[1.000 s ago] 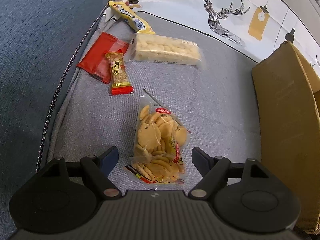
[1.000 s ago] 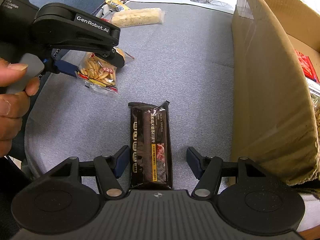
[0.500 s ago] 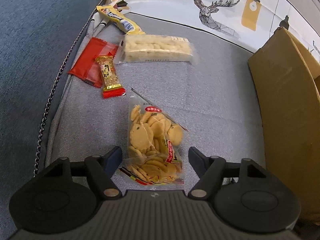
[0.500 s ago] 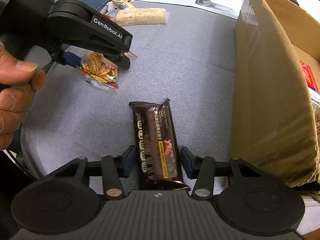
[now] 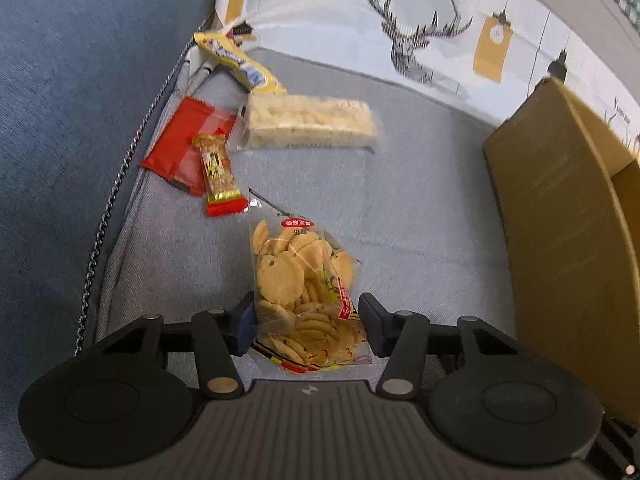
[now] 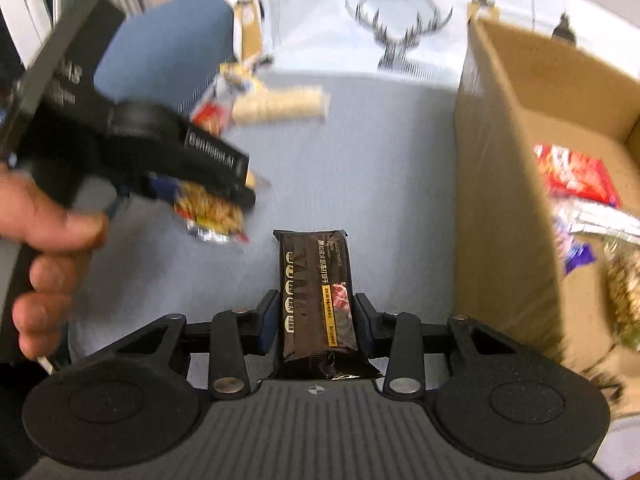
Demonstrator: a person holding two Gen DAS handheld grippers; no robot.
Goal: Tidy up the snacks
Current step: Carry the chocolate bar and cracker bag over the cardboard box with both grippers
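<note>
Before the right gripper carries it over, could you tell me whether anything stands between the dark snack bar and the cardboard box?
Nothing visible lies between the dark snack bar and the cardboard box; only the box's near wall must be cleared.

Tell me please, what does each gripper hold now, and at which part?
The left gripper has closed on the biscuit bag at its near end; the right gripper has closed on the dark wafer pack at its near end.
</note>
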